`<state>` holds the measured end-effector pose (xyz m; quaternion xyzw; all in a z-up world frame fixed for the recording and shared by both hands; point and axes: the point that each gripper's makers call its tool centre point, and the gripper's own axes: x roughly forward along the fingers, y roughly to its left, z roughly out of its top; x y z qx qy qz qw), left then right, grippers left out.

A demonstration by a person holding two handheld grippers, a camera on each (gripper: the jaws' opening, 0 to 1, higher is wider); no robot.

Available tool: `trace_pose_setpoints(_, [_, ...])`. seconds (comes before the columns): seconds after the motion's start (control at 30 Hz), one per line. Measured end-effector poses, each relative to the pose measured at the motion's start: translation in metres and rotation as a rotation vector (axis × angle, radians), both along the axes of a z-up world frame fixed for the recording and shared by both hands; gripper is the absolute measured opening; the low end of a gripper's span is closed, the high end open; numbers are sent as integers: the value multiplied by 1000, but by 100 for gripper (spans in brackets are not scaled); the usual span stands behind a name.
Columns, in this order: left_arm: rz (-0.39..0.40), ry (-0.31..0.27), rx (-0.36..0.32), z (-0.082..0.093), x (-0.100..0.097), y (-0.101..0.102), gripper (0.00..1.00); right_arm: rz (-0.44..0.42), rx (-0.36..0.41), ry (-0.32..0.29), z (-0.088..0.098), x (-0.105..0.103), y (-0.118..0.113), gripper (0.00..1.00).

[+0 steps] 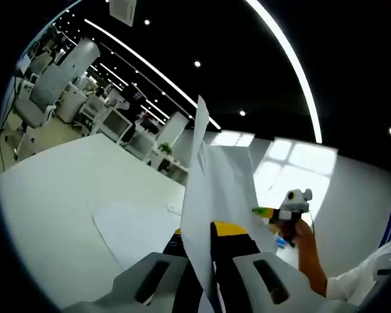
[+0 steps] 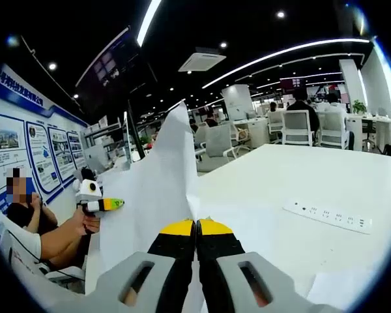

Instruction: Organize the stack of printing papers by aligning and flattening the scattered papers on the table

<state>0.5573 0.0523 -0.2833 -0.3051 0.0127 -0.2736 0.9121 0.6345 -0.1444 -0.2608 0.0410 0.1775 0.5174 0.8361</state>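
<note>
Both grippers are clamped on the same bundle of papers, which is lifted upright off the white table. In the left gripper view, the left gripper (image 1: 205,261) has its two jaws pressed together on the lower edge of the papers (image 1: 215,189); the sheets rise from between the jaws to a pointed corner near the middle of the view. To the right of the papers the right gripper (image 1: 274,212) shows edge-on with a person's hand (image 1: 304,238) around its handle, touching the far side of the sheets. More loose sheets (image 1: 127,225) lie flat on the table (image 1: 58,189) just left of the jaws. In the right gripper view, the right gripper (image 2: 195,228) has its yellow-tipped jaws closed tight, with the papers (image 2: 156,189) pinched at their bottom edge and standing up to the left of the tips. The left gripper (image 2: 107,205) is visible at the left edge of the papers, held by a hand (image 2: 88,222). A power strip (image 2: 329,216) lies flat on the table (image 2: 300,176) to the right, well apart from the papers.
</note>
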Motion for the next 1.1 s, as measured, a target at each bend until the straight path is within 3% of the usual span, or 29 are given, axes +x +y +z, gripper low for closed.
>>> trace_pose_setpoints(1.1, [4, 0, -6, 0, -5, -2, 6, 41, -24, -3, -4, -9, 19, 0])
